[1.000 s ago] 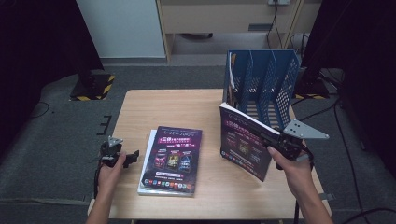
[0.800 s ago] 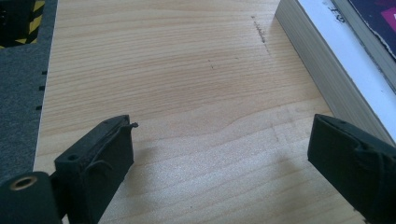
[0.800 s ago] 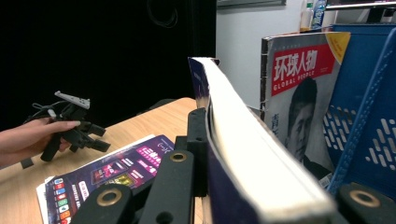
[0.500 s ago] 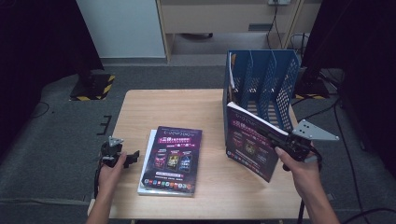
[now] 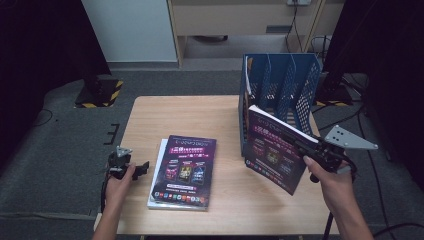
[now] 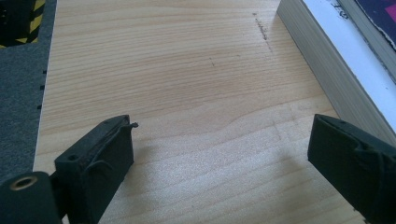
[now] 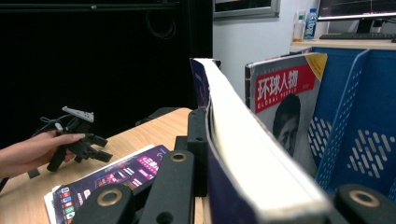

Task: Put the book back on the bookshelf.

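Observation:
My right gripper [image 5: 304, 145] is shut on a thick book with a dark purple cover [image 5: 272, 150] and holds it upright and tilted above the table, just in front of the blue file rack [image 5: 300, 85]. In the right gripper view the book's white page edge [image 7: 247, 140] runs up between the jaws. A stack of two similar books [image 5: 184, 170] lies flat on the table's left half. My left gripper [image 5: 144, 166] rests open at the table's left edge beside that stack, with bare wood between its jaws [image 6: 222, 135].
The wooden table [image 5: 200, 120] has free room at the middle and back left. The rack stands at the back right corner, and a magazine with a red title band [image 7: 280, 93] stands in its leftmost slot. Dark floor surrounds the table.
My right gripper has carried the book up and to the right, closer to the rack. The left gripper and the stack have stayed where they were.

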`<state>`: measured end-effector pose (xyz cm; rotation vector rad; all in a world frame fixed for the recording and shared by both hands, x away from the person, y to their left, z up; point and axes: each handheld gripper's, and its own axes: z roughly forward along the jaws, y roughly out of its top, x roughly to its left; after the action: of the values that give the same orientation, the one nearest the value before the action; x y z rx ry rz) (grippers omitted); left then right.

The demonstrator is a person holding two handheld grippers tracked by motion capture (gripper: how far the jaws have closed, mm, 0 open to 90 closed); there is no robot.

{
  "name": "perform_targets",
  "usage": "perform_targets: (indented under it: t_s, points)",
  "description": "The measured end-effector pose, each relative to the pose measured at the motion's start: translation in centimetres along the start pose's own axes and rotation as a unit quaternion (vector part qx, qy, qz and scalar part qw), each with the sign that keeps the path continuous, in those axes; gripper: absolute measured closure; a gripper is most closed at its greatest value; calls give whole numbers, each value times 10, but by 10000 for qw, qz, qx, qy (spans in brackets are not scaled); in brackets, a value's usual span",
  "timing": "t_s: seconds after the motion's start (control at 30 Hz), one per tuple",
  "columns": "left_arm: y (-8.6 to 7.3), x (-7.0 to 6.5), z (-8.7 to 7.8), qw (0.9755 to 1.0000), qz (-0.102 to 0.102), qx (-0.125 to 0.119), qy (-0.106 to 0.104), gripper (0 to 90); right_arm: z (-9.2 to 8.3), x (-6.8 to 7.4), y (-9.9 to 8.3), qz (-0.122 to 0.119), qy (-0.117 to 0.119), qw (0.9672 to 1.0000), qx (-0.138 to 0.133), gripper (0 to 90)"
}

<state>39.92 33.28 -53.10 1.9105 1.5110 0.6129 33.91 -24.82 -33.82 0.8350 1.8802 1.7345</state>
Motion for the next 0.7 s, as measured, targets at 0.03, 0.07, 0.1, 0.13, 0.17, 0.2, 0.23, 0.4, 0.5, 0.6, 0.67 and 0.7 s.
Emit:
perform_targets:
  t_s: [0.03, 0.07, 0.1, 0.13, 0.17, 0.2, 0.23, 0.4, 0.5, 0.6, 0.67, 0.7]
  points:
    - [0, 0, 0, 10000, 1, 4, 1, 62, 0, 0, 2, 3, 11, 10000, -5, 819]
    - [0, 0, 0, 10000, -1, 15, -5, 62, 0, 0, 4, -2, 17, 10000, 4, 819]
    - [0, 0, 1, 10000, 2, 28, -8, 62, 0, 0, 7, 14, 15, 10000, -8, 819]
    - [0, 0, 1, 10000, 16, 35, 0, 62, 1, 0, 9, 18, 18, 10000, -11, 819]
    - [0, -1, 1, 10000, 24, 43, -2, 62, 1, 0, 11, 6, 10, 10000, -8, 819]
    - [0, -1, 1, 10000, 18, 42, -11, 62, 2, 0, 14, 17, 9, 10000, 0, 819]
    - [0, -1, 1, 10000, 19, 42, -19, 62, 3, 0, 17, 21, 14, 10000, 5, 819]
    - [0, -2, 2, 9999, 45, 89, -23, 62, 7, -2, 28, 92, 30, 9999, -37, 819]
    - [-1, -2, 3, 9999, 60, 113, -8, 62, 9, -4, 33, 152, 5, 9999, -77, 819]
    - [-1, -3, 3, 9999, 103, 136, 1, 59, 11, -7, 39, 182, -28, 9998, -90, 819]
    - [-1, -4, 3, 9998, 151, 149, 27, 56, 13, -8, 42, 204, -55, 9998, -64, 819]
    - [-1, -4, 3, 9997, 177, 154, 23, 51, 14, -9, 44, 223, -73, 9997, -31, 819]
